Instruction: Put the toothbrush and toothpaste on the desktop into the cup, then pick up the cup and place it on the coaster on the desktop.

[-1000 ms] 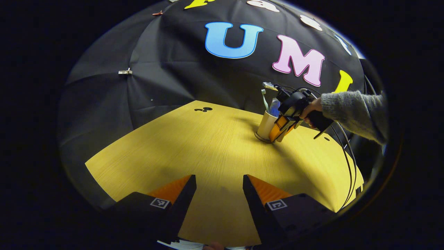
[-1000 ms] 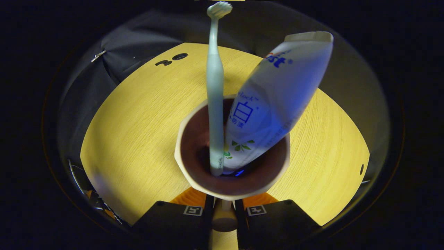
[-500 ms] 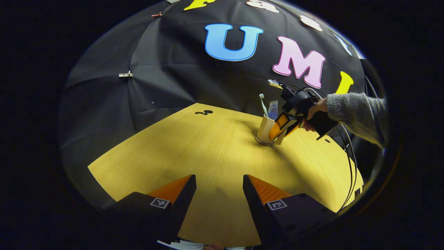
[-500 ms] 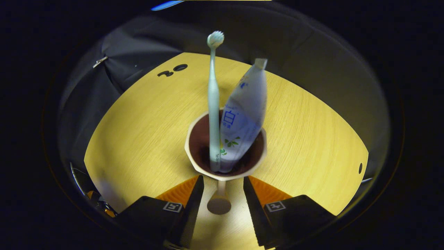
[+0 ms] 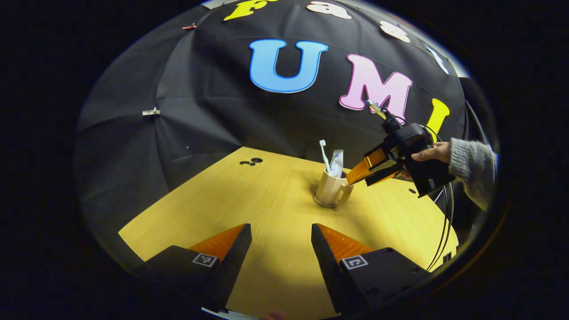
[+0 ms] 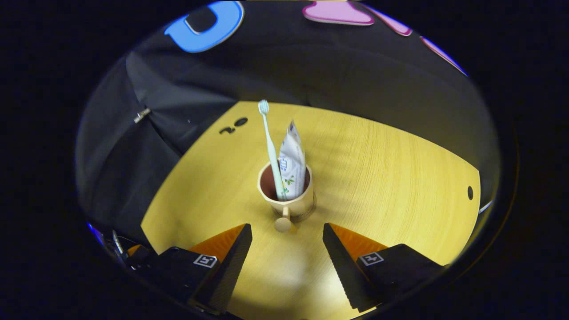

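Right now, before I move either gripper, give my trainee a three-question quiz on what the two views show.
1. True or false: the right gripper is shut on the handle of the cup.
2. Which items stand in the cup?
A. the toothbrush alone
B. the toothbrush and the toothpaste tube
C. nothing
3. Fill in: the cup's handle points toward the ____ gripper.

Key:
1. False; its jaws are open and clear of the cup, on its coaster.
2. B
3. right. The left gripper is open over the desktop.
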`<state>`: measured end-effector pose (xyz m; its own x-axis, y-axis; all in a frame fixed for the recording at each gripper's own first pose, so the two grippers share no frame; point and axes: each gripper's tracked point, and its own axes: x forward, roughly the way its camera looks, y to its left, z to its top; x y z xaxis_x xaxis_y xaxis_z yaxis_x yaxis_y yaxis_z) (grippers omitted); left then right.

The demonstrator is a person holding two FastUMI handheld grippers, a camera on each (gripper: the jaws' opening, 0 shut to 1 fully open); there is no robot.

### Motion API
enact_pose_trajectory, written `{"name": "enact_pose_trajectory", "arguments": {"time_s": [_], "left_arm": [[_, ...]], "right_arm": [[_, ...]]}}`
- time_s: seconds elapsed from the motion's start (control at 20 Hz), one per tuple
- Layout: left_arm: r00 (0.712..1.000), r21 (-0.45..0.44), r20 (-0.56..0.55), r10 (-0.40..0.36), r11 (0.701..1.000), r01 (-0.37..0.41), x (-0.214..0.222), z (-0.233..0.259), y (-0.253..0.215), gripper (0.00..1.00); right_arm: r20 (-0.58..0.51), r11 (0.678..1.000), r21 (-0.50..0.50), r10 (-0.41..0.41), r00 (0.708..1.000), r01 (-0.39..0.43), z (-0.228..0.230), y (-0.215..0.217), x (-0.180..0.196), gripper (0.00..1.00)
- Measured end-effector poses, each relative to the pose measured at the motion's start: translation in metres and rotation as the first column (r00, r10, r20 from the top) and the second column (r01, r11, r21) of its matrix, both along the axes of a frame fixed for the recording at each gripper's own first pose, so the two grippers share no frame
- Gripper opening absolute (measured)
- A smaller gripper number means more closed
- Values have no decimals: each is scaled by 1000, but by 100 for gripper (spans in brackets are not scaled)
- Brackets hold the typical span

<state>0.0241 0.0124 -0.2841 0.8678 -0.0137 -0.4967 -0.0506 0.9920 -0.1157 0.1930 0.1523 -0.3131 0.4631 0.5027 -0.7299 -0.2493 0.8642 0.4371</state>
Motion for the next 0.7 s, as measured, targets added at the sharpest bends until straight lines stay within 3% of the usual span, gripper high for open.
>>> {"name": "enact_pose_trajectory", "arguments": {"time_s": [0.15,0.3,0.5,0.7], "left_arm": [[999,3,15,-34,999,34,8,31,-16,86],[996,15,44,-75,997,75,19,62,-34,86],[988,58,117,-105,993,99,39,112,-52,86],[970,99,211,-119,990,99,52,161,-69,88]], "right_arm": [[144,994,81,-88,986,76,65,-24,-1,98],[260,981,145,-163,952,128,120,-49,-7,98],[383,975,142,-212,899,170,173,-86,-26,98],[515,974,100,-226,827,203,221,-113,-53,98]]}}
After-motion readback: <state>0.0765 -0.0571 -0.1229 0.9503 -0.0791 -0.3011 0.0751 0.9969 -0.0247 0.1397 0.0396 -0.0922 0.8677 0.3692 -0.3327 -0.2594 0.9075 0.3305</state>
